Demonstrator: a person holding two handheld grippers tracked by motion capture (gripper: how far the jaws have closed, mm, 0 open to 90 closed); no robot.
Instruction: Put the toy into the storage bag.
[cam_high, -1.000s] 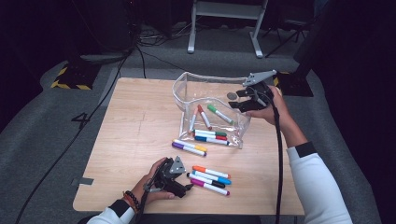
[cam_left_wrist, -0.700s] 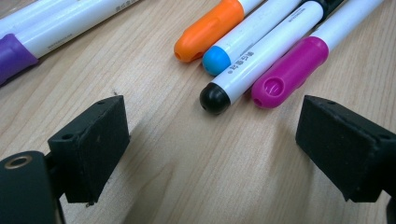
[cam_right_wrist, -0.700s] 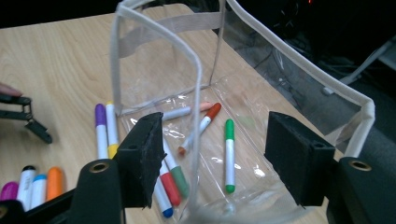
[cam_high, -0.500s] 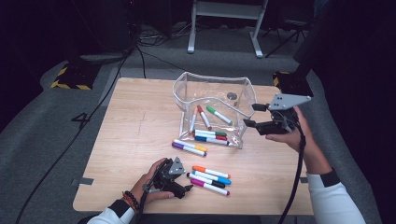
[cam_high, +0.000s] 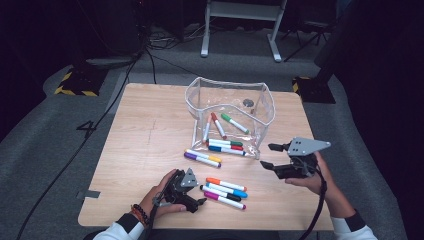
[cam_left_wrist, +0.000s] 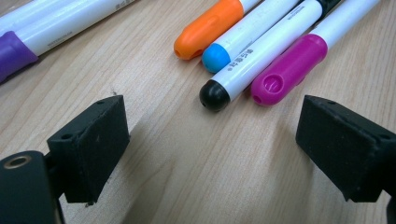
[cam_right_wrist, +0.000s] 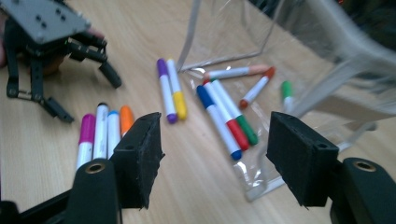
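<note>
Nearest the person, the left tool (cam_high: 196, 202) rests low on the tabletop (cam_high: 145, 135), gripped in the left hand (cam_high: 162, 192), its jaws spread wide with only bare wood between them. Just ahead of those jaws, in the left gripper view, lie the cap ends of four markers side by side: the magenta marker (cam_left_wrist: 289, 67) closest to the right-hand jaw, then the black-capped marker (cam_left_wrist: 219, 93), the blue marker (cam_left_wrist: 222, 56) and the orange marker (cam_left_wrist: 208, 30), none of them touched by the tool. Off toward the left-hand jaw a purple marker (cam_left_wrist: 14, 53) lies apart from that group (in the high view it sits paired with a yellow marker (cam_high: 207, 157)).

The right tool (cam_high: 267, 156) is held above the tabletop in the right hand (cam_high: 310, 177), jaws likewise spread and holding nothing. Beyond its jaws, in the right gripper view, the clear plastic pouch (cam_right_wrist: 322, 60) stands open on the right, with its near flap lying flat and carrying a blue, a red and a green marker (cam_right_wrist: 224, 119) pressed close together. Deeper inside the pouch lie three more markers: a pale orange one, a red-orange one and a green one, loosely fanned. The pouch stands well beyond the left tool.
</note>
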